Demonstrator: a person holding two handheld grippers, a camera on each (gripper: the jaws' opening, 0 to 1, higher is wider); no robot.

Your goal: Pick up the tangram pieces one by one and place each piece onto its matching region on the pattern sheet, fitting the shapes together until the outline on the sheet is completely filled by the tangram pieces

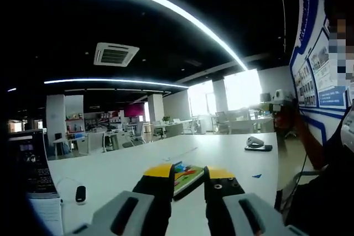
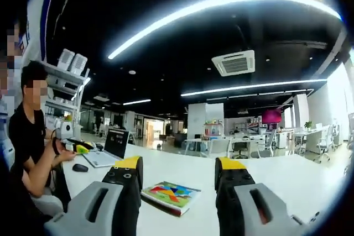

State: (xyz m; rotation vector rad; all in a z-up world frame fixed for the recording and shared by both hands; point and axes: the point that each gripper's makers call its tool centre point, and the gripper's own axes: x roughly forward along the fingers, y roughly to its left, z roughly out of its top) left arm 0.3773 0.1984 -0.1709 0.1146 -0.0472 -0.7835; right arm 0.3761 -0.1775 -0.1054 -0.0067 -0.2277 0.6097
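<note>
i hold both claws, left claw (image 1: 185,178) and right claw (image 2: 177,172), spread and empty, lined up toward the tangram set (image 2: 171,194) at lower centre on the worktop (image 2: 276,175).

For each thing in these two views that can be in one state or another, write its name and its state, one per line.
left gripper: open, holding nothing
right gripper: open, holding nothing
tangram board: flat on the white table, coloured pieces on it
laptop: lid open
ceiling light strips: lit
</note>
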